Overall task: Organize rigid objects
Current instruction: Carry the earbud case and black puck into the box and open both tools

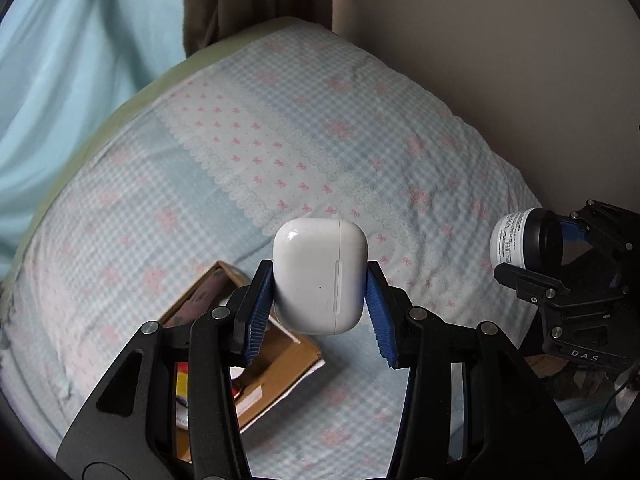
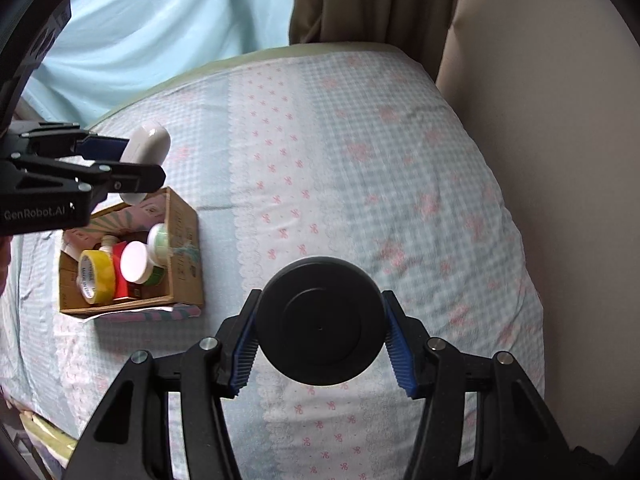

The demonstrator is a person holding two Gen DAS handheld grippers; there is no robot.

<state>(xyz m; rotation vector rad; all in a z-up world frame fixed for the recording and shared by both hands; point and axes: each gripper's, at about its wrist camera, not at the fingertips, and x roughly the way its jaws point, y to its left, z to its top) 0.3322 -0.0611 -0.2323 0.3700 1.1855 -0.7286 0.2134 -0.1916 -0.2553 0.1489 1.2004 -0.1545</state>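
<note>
Cardboard box (image 2: 182,256) taken as landmark, set on bed (image 2: 360,140).

- Left claw (image 1: 320,280) closed on white earbud case (image 1: 320,276), held just above box's far edge; nearer.
- Right claw (image 2: 320,324) clamped on black-lidded jar (image 2: 320,320), held well right of box.

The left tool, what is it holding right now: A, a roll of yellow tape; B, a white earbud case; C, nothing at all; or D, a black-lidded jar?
B: the left tool has its blue pads pressed on both sides of a white earbud case, held up above the bed, while the black-lidded jar sits in the right tool.
</note>
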